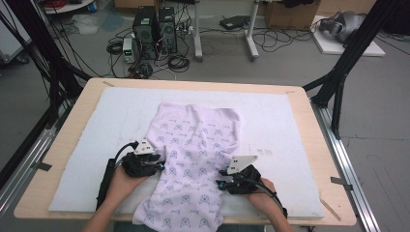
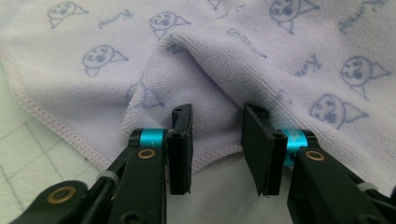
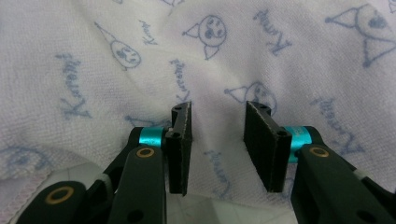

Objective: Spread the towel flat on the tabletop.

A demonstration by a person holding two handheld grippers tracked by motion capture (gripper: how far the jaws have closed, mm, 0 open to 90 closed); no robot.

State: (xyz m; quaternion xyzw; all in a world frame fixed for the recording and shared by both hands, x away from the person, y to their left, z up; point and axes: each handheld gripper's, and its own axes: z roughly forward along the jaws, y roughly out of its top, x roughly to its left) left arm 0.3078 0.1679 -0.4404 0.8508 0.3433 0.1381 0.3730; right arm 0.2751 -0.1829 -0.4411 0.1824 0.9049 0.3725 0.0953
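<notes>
A pale lilac towel (image 1: 193, 140) printed with blue cartoon faces lies rumpled on the white mat, its near end hanging over the table's front edge. My left gripper (image 1: 162, 166) sits at the towel's left edge. In the left gripper view the gripper (image 2: 217, 135) is open, a folded ridge of towel (image 2: 205, 88) with its hem lying between the jaws, untouched by the pads. My right gripper (image 1: 221, 179) is at the towel's right edge. In the right gripper view the gripper (image 3: 218, 135) is open over the cloth (image 3: 140, 79), which lies loose between the jaws.
The white foam mat (image 1: 285, 121) covers most of the wooden table (image 1: 72, 121). Black frame posts (image 1: 338, 77) stand at both sides. Computer towers (image 1: 154, 31) and cables sit on the floor beyond the far edge.
</notes>
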